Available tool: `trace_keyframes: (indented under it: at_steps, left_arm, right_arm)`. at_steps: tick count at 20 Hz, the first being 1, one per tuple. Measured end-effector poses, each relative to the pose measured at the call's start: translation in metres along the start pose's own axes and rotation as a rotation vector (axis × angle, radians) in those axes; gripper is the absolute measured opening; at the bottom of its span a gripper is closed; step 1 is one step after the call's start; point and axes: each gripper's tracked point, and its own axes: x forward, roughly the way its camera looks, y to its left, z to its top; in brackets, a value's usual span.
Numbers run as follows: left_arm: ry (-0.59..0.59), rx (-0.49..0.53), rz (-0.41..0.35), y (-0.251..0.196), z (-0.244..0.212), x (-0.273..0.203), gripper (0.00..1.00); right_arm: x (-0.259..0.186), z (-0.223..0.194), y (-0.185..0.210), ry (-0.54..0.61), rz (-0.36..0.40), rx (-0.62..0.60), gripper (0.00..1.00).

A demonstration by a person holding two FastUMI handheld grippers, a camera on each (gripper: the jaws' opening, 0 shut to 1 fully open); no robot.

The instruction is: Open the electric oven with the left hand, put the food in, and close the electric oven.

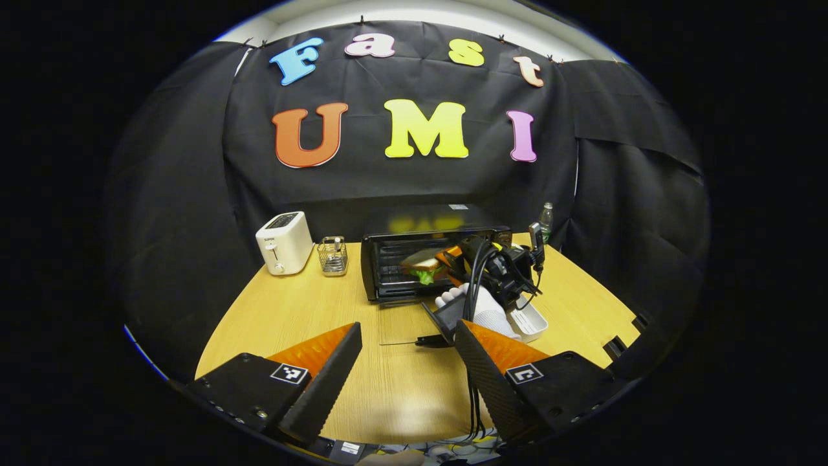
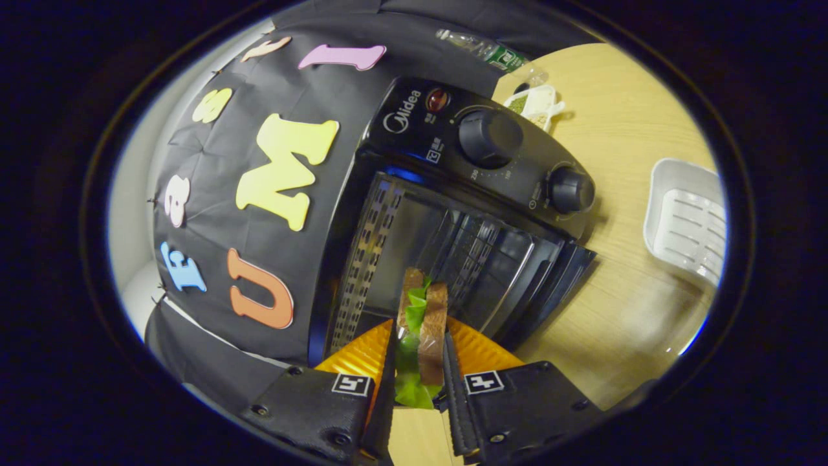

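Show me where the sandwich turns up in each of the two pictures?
Left gripper view: the sandwich sits mid-frame, at the open oven's mouth, held out by the right gripper.
Right gripper view: it stands on edge at bottom centre, between that gripper's fingers.
Shared landmark: the black oven.

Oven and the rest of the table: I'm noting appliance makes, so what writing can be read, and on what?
"Midea": on the oven's control panel, beside the upper knob.
Numbers around that knob: too small to read.
Print on the toaster: too small to read.
Label on the bottle: blurred.
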Motion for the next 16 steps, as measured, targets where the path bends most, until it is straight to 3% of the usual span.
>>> trace_keyframes:
  at_steps: [2,5,6,8,9,11,16]
  left_arm:
    - [-0.003,-0.005,0.006,0.004,0.001,0.001,0.95]
    - [0.005,-0.028,0.005,0.007,-0.002,0.006,0.95]
    - [0.011,-0.035,0.003,0.006,-0.003,0.008,0.95]
    - [0.006,-0.047,0.001,0.005,-0.001,0.01,0.95]
    - [0.003,-0.049,0.001,0.004,0.001,0.012,0.95]
    - [-0.008,-0.049,0.002,0.004,0.003,0.013,0.95]
    - [-0.066,-0.04,0.025,0.013,0.02,0.017,0.95]
  right_arm:
    - [0.009,-0.003,-0.007,-0.004,-0.03,-0.028,0.36]
    - [0.009,-0.012,-0.026,0.029,-0.155,-0.263,0.55]
    - [0.007,-0.014,-0.029,0.038,-0.182,-0.346,0.65]
    - [0.003,-0.008,-0.035,0.03,-0.226,-0.489,1.0]
    - [0.0,-0.001,-0.031,0.009,-0.241,-0.573,0.94]
    - [-0.004,0.013,-0.021,-0.023,-0.251,-0.729,1.0]
    - [-0.026,0.018,-0.004,0.017,-0.22,-0.841,0.95]
